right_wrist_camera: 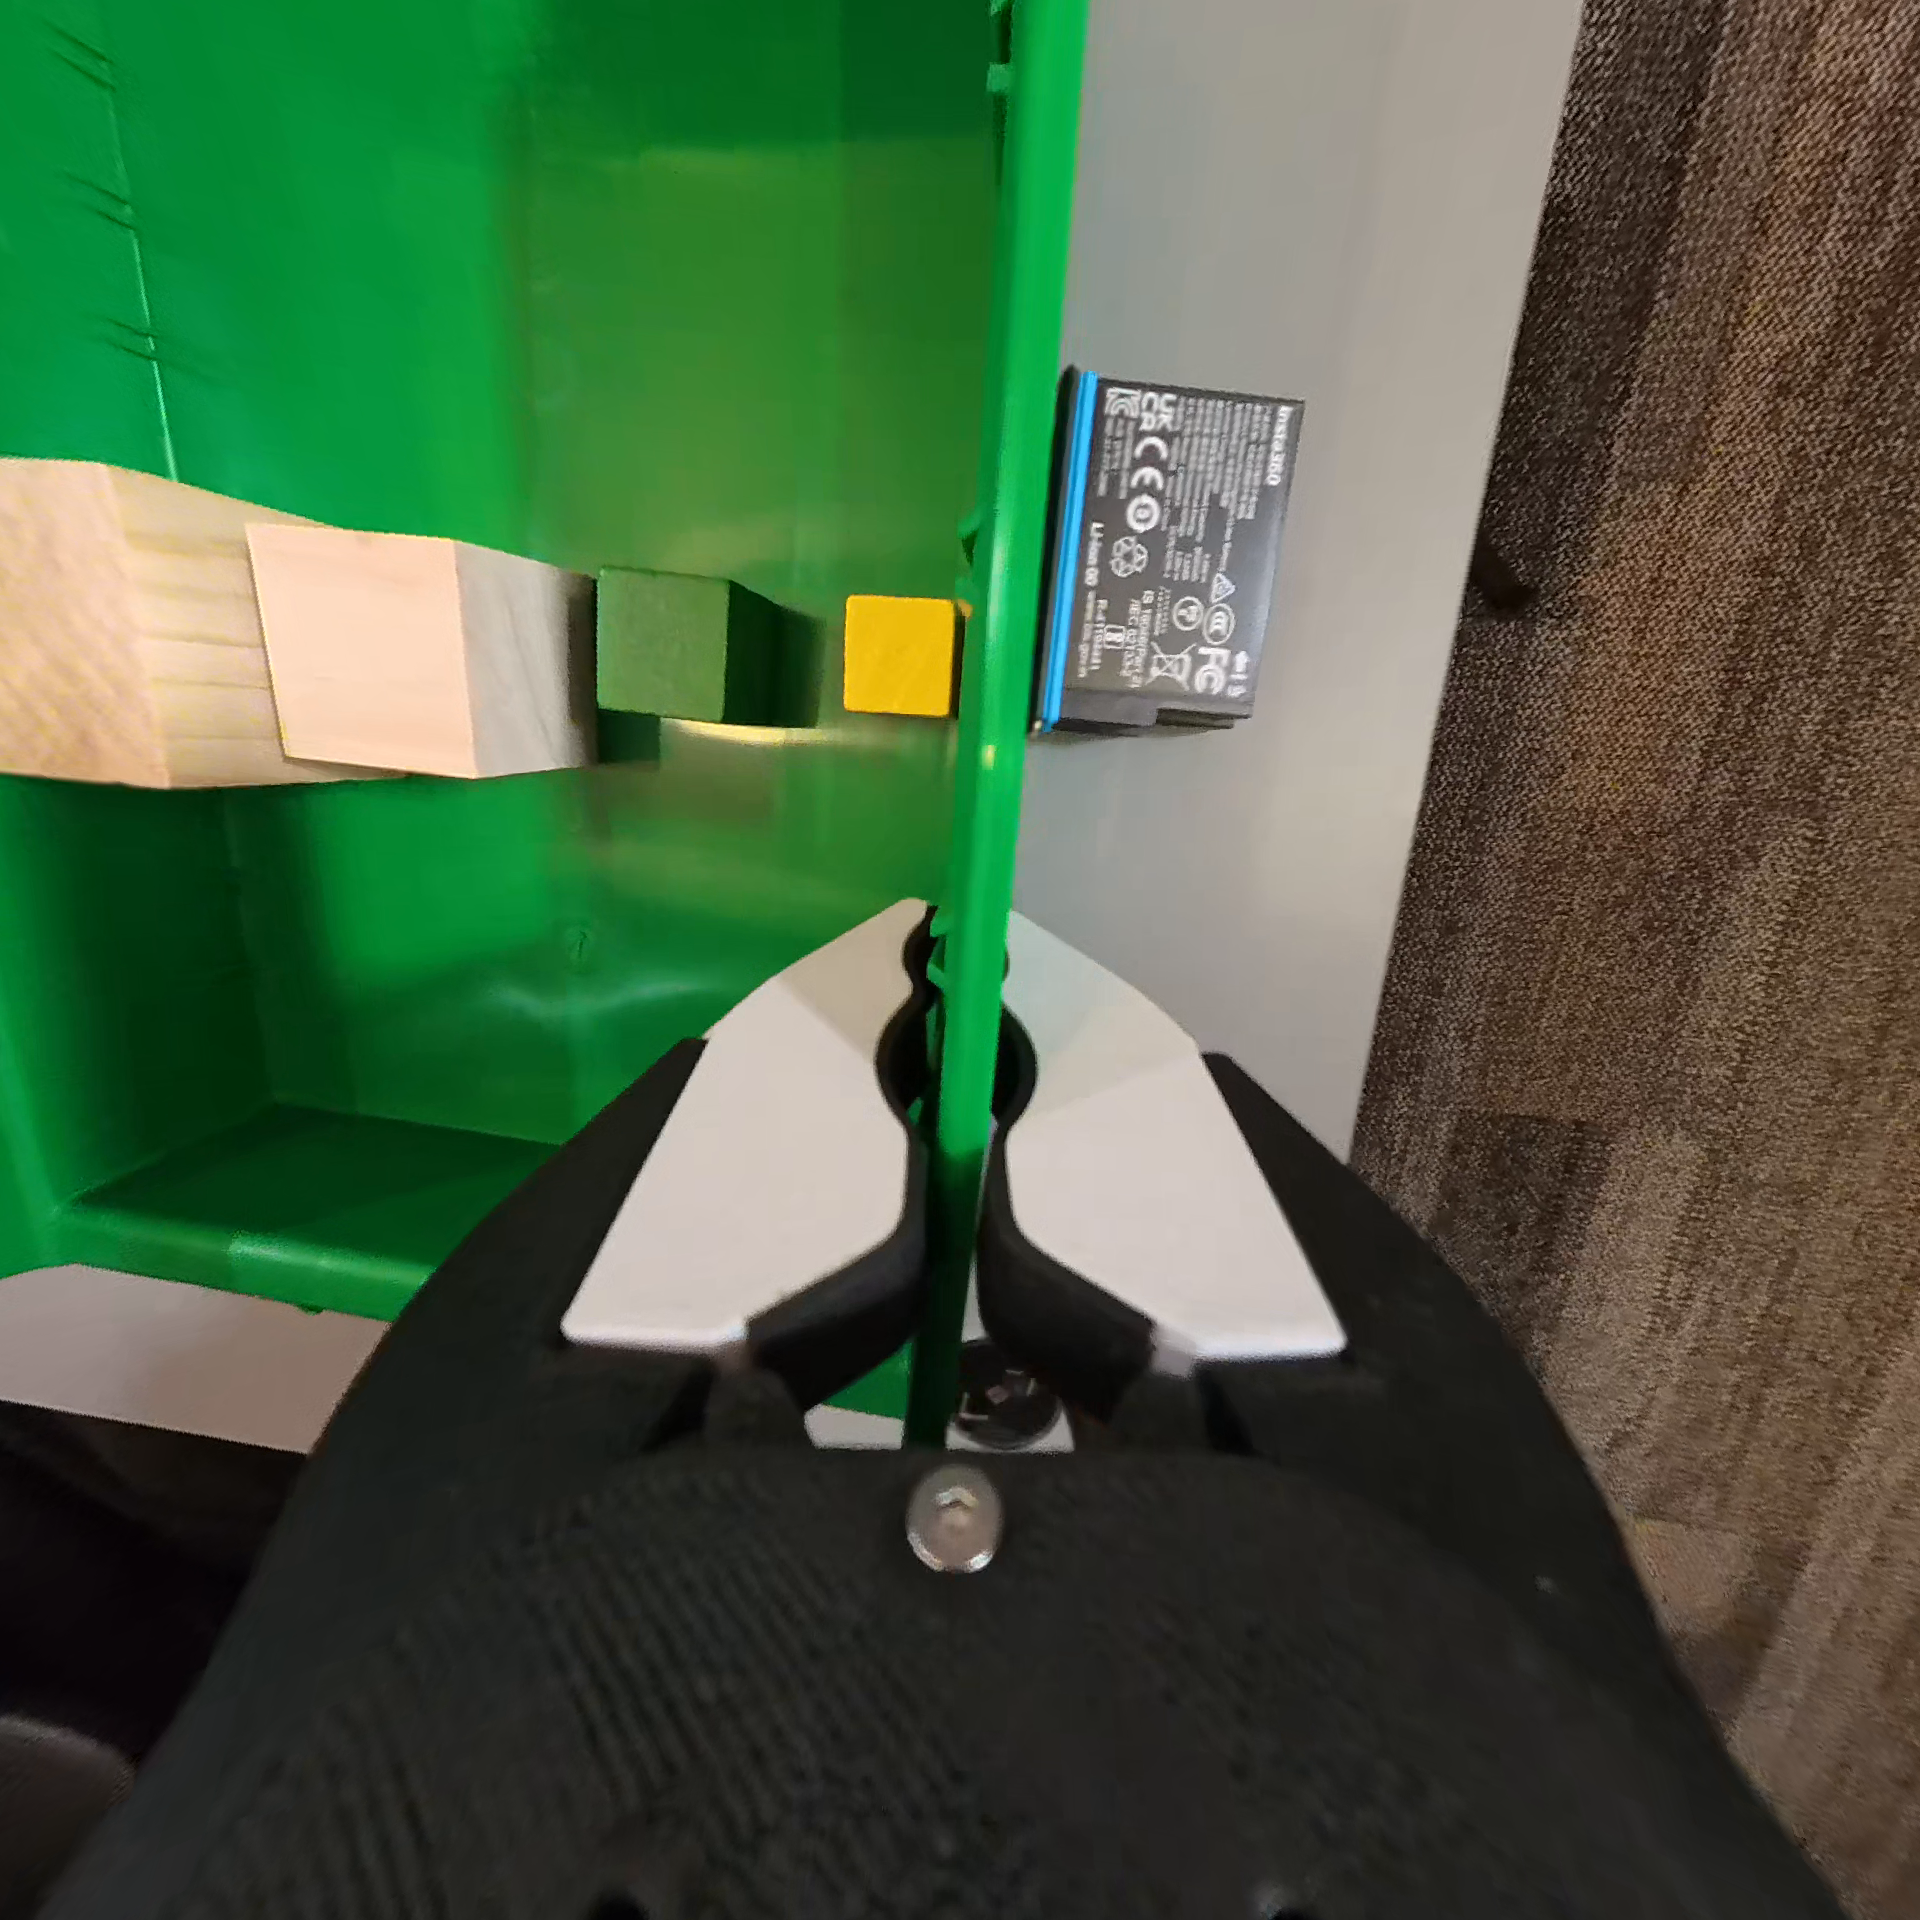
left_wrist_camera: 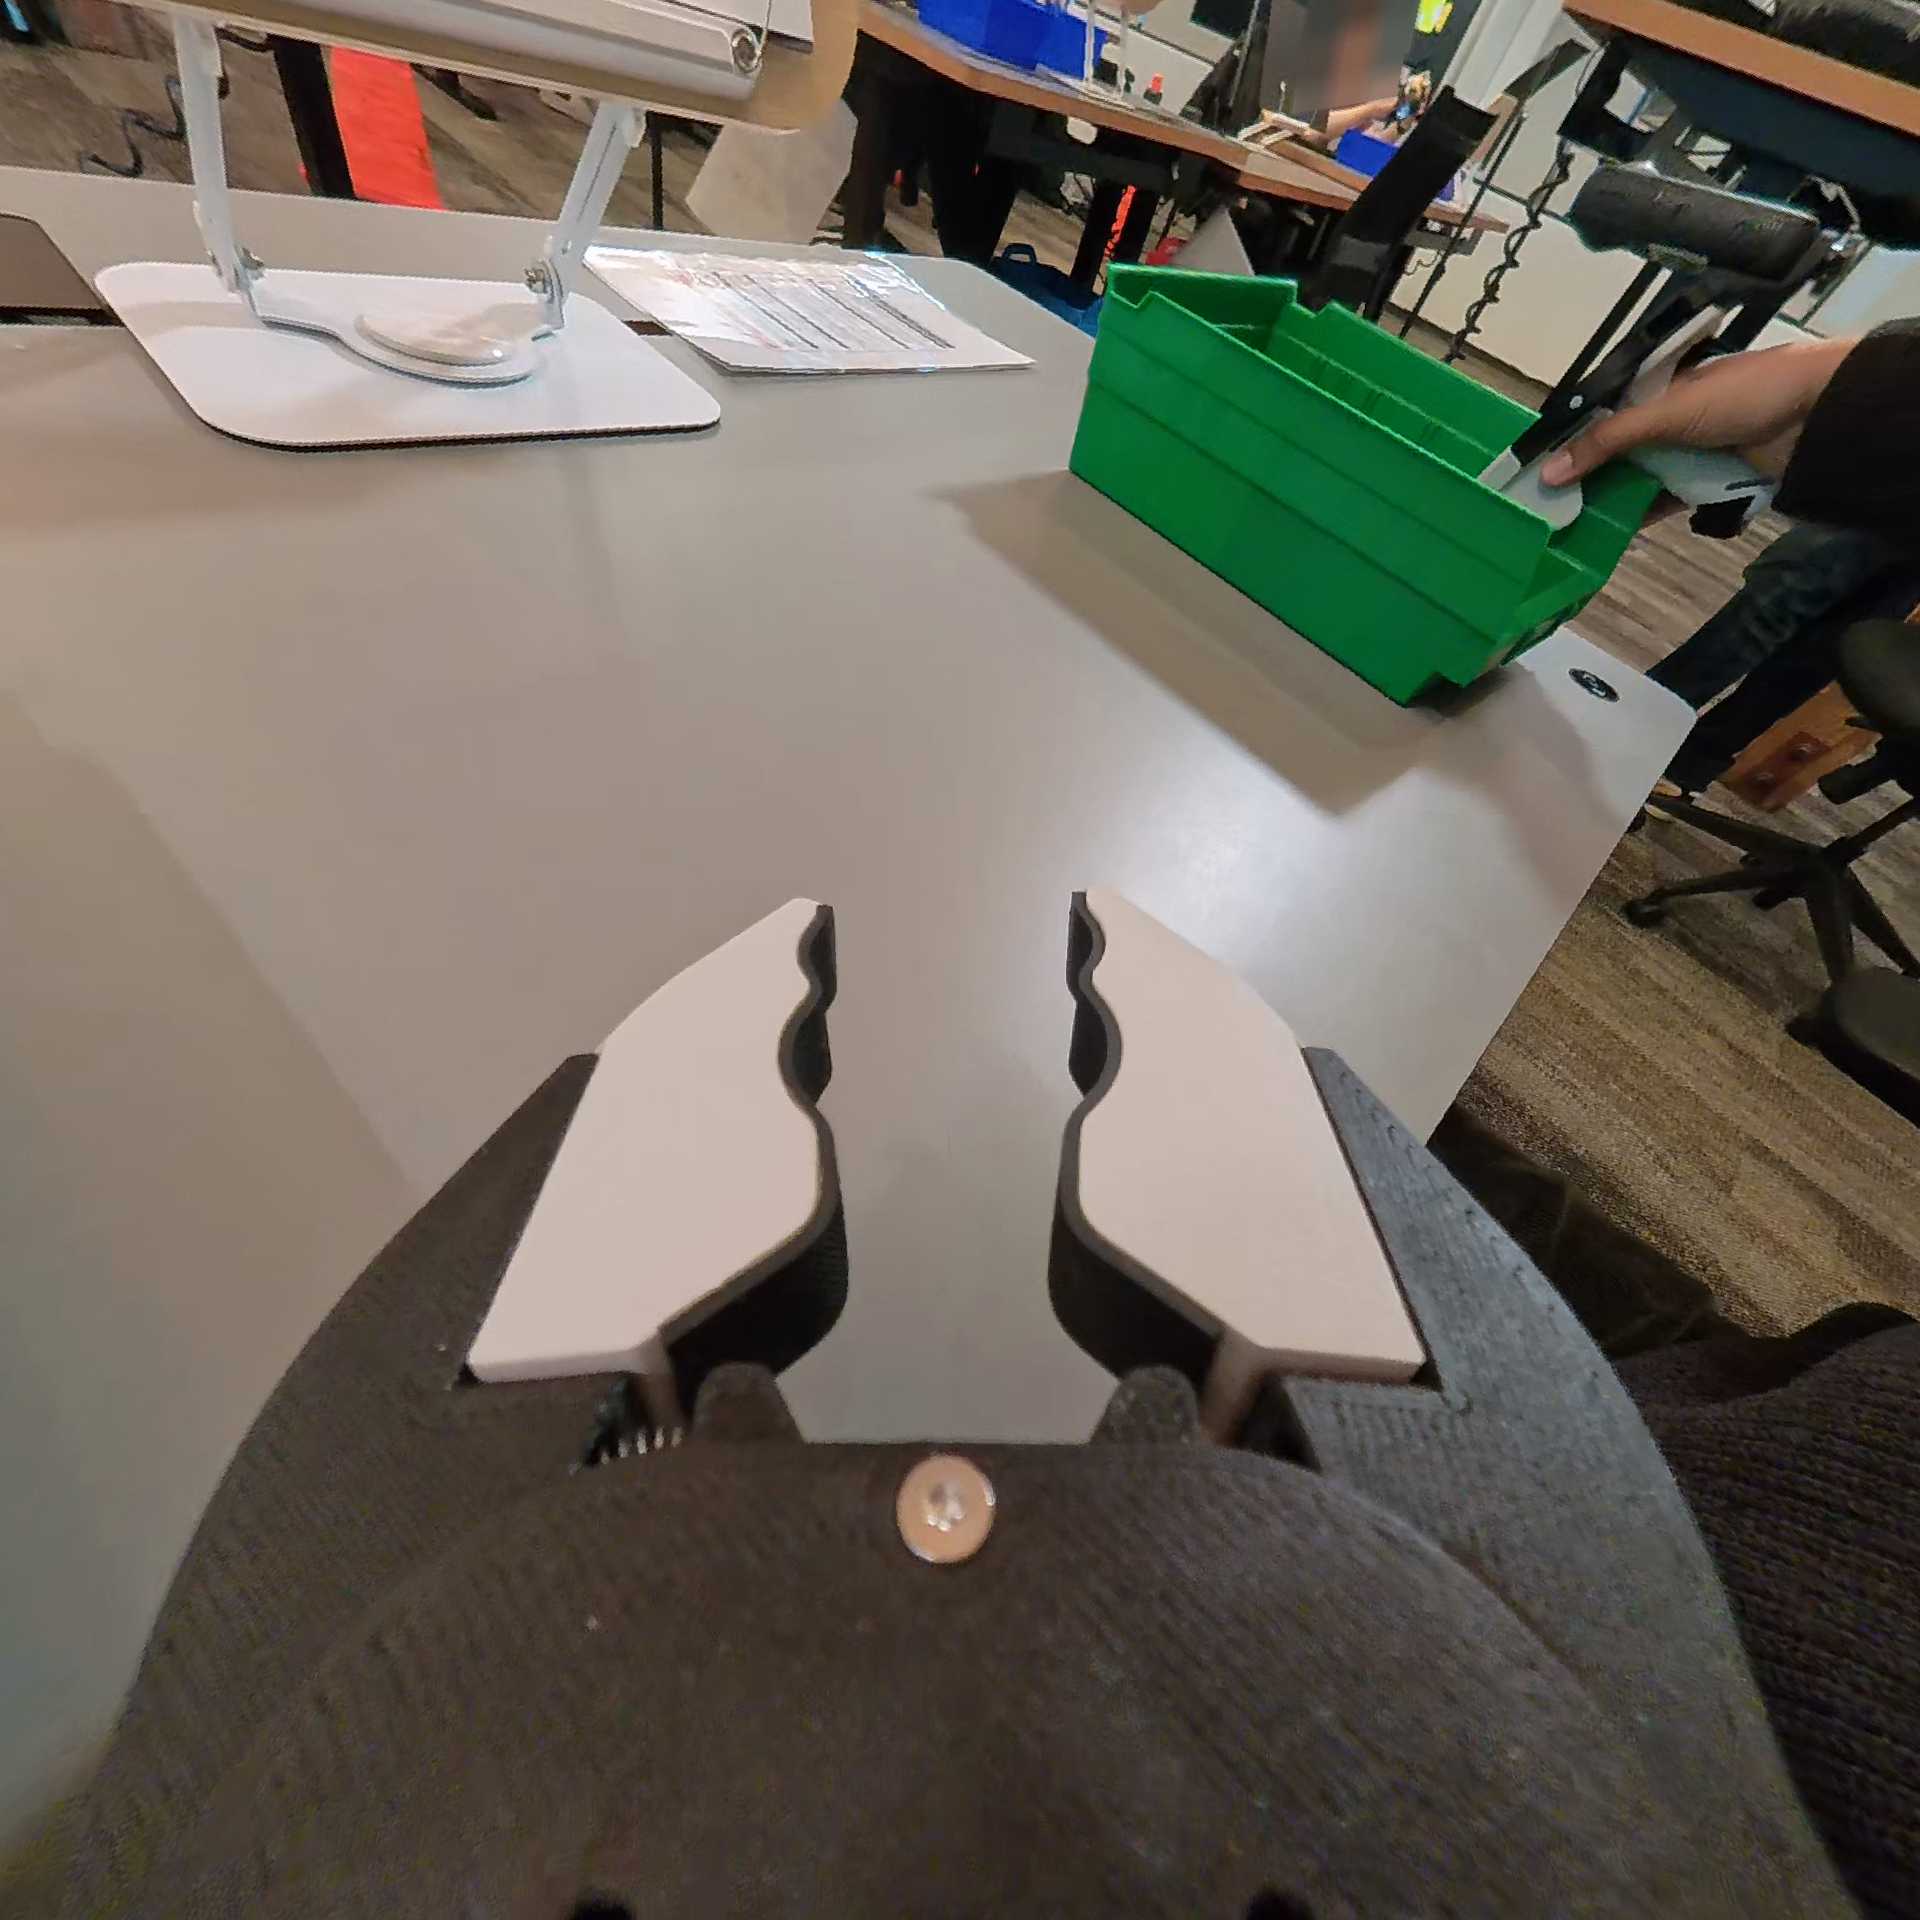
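A green plastic bin (left_wrist_camera: 1288,468) stands on the grey table (left_wrist_camera: 623,675) near its right edge. My right gripper (right_wrist_camera: 966,925) is shut on the bin's side wall (right_wrist_camera: 977,727), one finger inside and one outside. It also shows in the left wrist view (left_wrist_camera: 1548,478), held by a hand at the bin's near end. Inside the bin lie two pale wooden blocks (right_wrist_camera: 405,655), a dark green cube (right_wrist_camera: 665,644) and a yellow cube (right_wrist_camera: 899,655). My left gripper (left_wrist_camera: 951,914) is open and empty above bare table, well left of the bin.
A black battery pack (right_wrist_camera: 1164,561) with a blue edge lies on the table just outside the bin wall. A white stand (left_wrist_camera: 416,343) and a printed sheet (left_wrist_camera: 810,312) sit at the table's far side. Office chairs (left_wrist_camera: 1818,852) and carpet lie to the right.
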